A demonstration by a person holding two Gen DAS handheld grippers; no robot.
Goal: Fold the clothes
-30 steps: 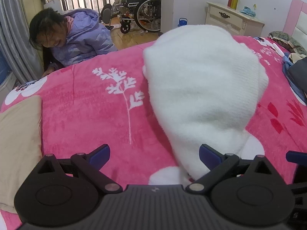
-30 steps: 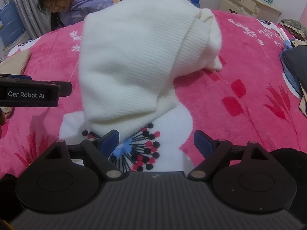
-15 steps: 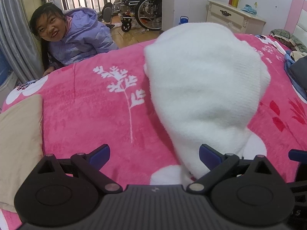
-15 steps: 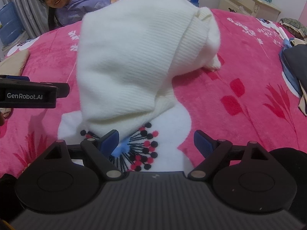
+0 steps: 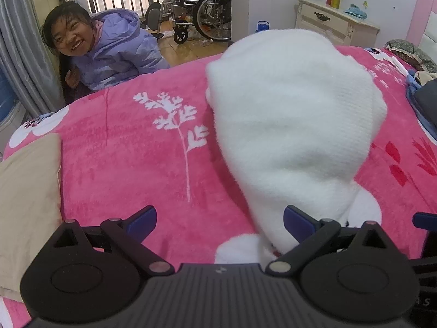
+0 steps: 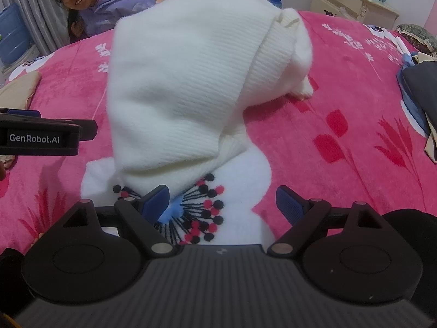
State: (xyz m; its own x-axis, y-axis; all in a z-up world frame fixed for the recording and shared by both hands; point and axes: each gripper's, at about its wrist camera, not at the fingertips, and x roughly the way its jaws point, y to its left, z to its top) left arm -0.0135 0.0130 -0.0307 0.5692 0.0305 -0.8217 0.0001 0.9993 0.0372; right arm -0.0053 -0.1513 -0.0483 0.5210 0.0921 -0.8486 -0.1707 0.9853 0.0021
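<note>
A white sweater (image 6: 191, 87) lies bunched on the pink bed (image 5: 131, 164), just ahead of both grippers. Left gripper (image 5: 220, 225) and right gripper (image 6: 222, 201) hover, jaws spread, seemingly empty and ready to grasp its near edge.

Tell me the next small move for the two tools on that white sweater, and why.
Probably bring the right tool forward to pinch the near edge of the white sweater. Both tools stand open and hold nothing, and the sweater lies bunched in a heap on the pink blanket, not yet flat. The left tool sits just left of its hem.
</note>
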